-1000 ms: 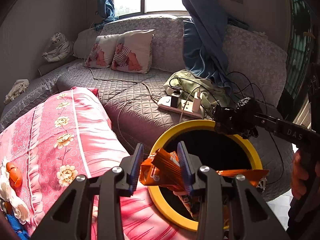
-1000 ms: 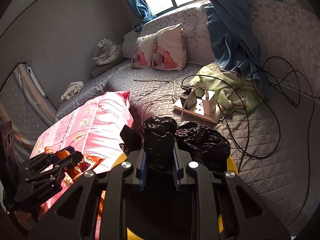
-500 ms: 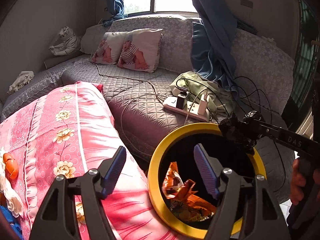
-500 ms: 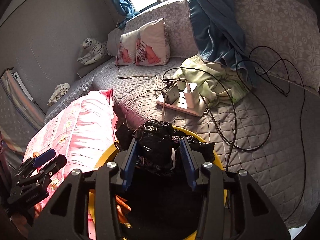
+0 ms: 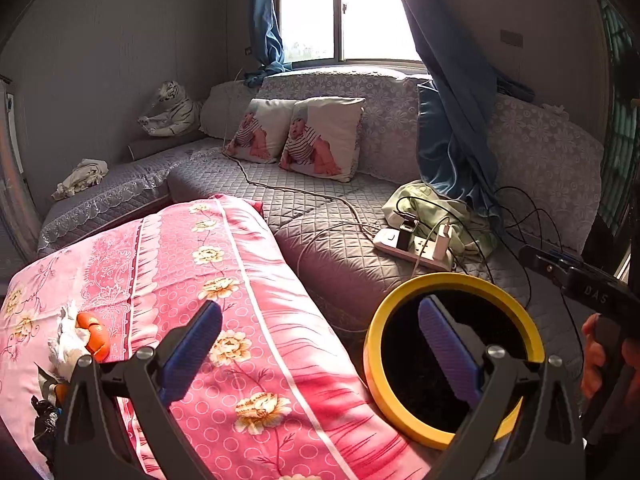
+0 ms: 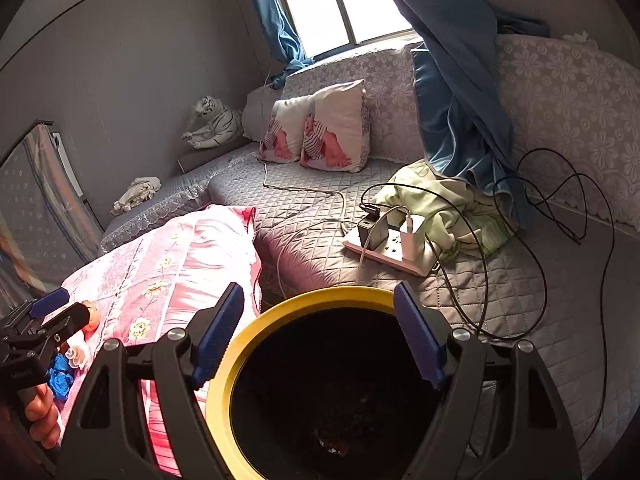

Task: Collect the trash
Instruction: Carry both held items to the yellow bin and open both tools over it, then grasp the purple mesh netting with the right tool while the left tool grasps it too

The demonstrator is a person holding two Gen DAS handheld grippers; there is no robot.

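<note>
Both claws have just been opening and now gape with nothing between their pads: left claw (image 5: 320,354) over the pink quilt (image 5: 248,320), right claw (image 6: 320,330) above the yellow-rimmed bin (image 6: 236,356).

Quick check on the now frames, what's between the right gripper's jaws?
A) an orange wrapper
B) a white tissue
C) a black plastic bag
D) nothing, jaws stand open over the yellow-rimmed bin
D: the right gripper stands open with no item between its blue pads, only the yellow-rimmed bin and its dark inside below; its jaws have just been opening.
</note>
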